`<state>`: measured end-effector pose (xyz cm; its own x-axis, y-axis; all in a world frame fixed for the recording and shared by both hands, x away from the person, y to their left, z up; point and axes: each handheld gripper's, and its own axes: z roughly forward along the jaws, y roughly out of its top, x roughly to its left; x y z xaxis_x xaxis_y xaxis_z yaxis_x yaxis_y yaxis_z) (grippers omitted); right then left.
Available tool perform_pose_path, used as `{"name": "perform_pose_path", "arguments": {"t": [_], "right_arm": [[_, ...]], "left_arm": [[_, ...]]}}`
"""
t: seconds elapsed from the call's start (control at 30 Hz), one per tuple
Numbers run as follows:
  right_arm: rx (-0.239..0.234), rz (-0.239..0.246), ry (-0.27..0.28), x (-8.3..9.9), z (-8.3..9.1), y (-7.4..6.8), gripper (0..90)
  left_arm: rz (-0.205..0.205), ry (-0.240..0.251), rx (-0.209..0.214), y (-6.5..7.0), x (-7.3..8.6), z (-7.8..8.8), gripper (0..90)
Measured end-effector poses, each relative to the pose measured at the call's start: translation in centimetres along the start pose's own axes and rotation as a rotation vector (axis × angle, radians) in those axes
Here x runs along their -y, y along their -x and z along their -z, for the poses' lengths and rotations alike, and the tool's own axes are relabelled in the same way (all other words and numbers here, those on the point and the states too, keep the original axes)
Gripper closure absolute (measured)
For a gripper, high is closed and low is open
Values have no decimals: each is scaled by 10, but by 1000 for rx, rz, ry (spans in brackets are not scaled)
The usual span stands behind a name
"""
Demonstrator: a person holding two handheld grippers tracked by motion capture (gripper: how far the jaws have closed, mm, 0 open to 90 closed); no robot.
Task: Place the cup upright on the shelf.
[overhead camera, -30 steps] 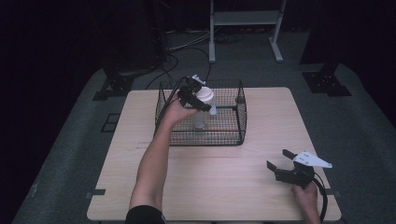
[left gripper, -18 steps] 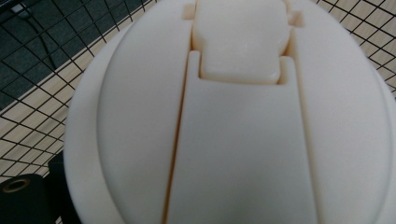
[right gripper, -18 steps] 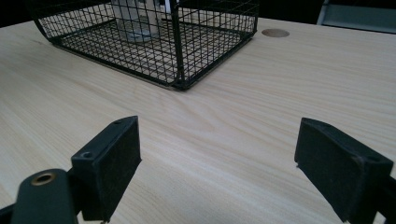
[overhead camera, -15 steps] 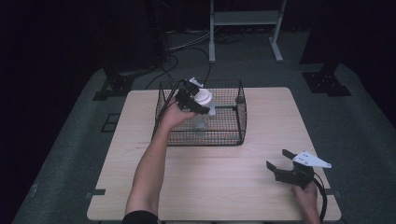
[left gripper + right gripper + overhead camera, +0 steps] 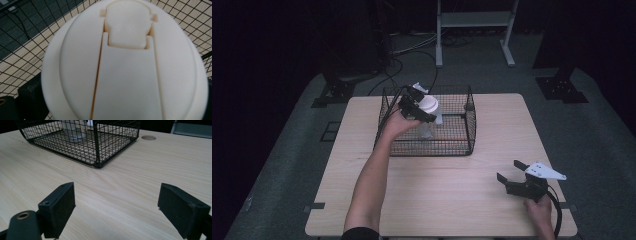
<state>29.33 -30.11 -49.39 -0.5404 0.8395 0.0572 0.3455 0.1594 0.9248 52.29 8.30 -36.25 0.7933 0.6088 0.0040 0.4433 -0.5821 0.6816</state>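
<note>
Bottle (image 5: 428, 117) with a clear body and a cream flip-top lid (image 5: 125, 65) stands or hangs inside the black wire basket (image 5: 462, 146), toward the basket's left rear, with the left gripper (image 5: 416, 107) around its neck just under the lid. In the left gripper view a black finger pad (image 5: 32, 96) presses against the lid's lower left edge, so the fingers look clamped on the bottle, though the other pad is hidden behind the lid.

Slipping is the main risk: the hold sits high, right below the wide lid, and a smooth clear body could slide or swing if the grip loosens. If the bottle is let go while it is off the basket floor or tilted, it may topple against the mesh. The person's left forearm (image 5: 372, 175) crosses the basket's front-left rim, so a careless pull could drag the light basket across the bench (image 5: 452, 200).

Whether the bottle's base touches the basket floor is hard to make out; in the right gripper view the base (image 5: 75, 135) is seen through mesh and cut off at the top. Its contents cannot be told.

Well away from the basket, near the bench's front right corner, the right gripper (image 5: 116, 210) rests low with its fingers wide apart and nothing between them.
</note>
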Motion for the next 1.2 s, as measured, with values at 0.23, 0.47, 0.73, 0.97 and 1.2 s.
{"name": "perform_pose_path", "arguments": {"t": [0.23, 0.47, 0.73, 0.97, 1.2], "right_arm": [[0, 0, 0, 0, 0, 0, 135], [-2, -1, 1, 0, 0, 0, 135], [-2, 0, 2, 0, 0, 0, 135], [0, 5, 3, 0, 0, 0, 135], [0, 6, 2, 0, 0, 0, 135]], "left_arm": [[6, 23, -3, -2, 1, 8, 0], [5, 39, 4, -3, 2, 15, 0], [1, 61, -4, -3, 3, 25, 0], [-12, 74, 7, -1, 5, 33, 0], [-28, 89, 4, 5, 7, 41, 0]]}}
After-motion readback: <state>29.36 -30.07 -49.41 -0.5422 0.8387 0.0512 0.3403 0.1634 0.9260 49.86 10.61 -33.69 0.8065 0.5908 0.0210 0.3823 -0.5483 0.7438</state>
